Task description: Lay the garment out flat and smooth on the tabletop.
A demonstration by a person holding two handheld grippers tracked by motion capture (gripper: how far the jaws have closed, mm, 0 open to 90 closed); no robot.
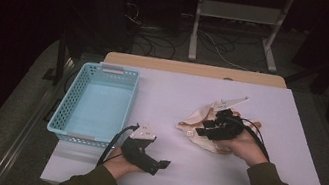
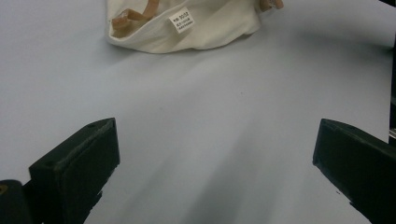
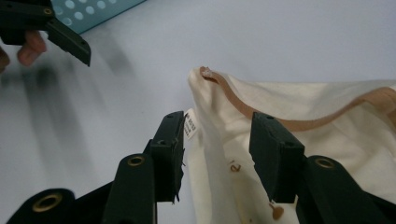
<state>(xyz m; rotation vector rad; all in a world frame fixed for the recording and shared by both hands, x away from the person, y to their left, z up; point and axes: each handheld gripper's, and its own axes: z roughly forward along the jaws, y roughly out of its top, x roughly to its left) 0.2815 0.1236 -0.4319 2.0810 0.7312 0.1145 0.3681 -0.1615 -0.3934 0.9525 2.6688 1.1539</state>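
A cream cloth bag (image 1: 197,116) with tan straps lies crumpled on the white table, right of centre. Its white label (image 2: 181,22) faces my left gripper. My right gripper (image 1: 200,129) hovers over the bag's left end, its jaws partly apart. In the right gripper view the bag's edge (image 3: 219,116) and a tan strap (image 3: 233,100) sit between the jaws of the right gripper (image 3: 217,140), and I see no pinch on the cloth. My left gripper (image 1: 159,164) rests low near the table's front. Its jaws stand wide over bare table, short of the bag (image 2: 187,28).
A light blue perforated basket (image 1: 73,92) stands empty at the table's left side, and its corner (image 3: 88,11) is in the right gripper view. The table's front edge runs just below both forearms. Dark floor, cables and a frame lie beyond the far edge.
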